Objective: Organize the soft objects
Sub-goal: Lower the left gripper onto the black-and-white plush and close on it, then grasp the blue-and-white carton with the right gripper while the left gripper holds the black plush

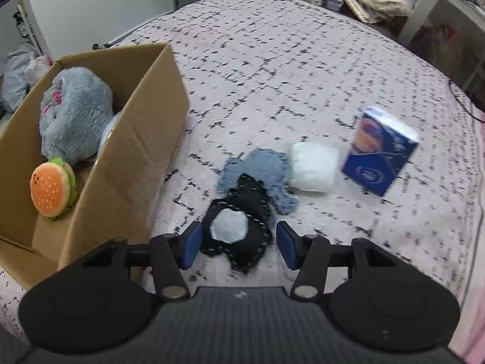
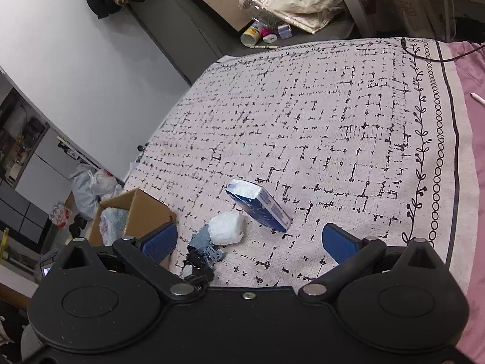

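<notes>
Down in the left wrist view, the left gripper [image 1: 238,244] hangs with its blue pads spread wide on either side of a black plush toy [image 1: 242,227] with a pale round patch, without touching it. That toy lies on the patterned bedspread [image 1: 288,60], overlapping a flat blue fuzzy piece [image 1: 260,166], which touches a white soft bundle [image 1: 313,166]. Just right of the bundle a blue tissue pack [image 1: 379,151] stands tilted. At the left sits an open cardboard box [image 1: 136,151] holding a grey-blue fluffy plush [image 1: 72,112] and a small burger plush [image 1: 53,188] leaning against the inside wall. From the right wrist view, the right gripper [image 2: 248,242] is likewise wide open and holds nothing, poised above the bedspread [image 2: 333,121]. Between its pads, farther off, lie the white bundle [image 2: 226,228] and the tissue pack [image 2: 260,206], tipped over at an angle; the blue piece [image 2: 206,244] and black toy [image 2: 198,262] sit close to the left pad, with the box [image 2: 145,209] behind it.
</notes>
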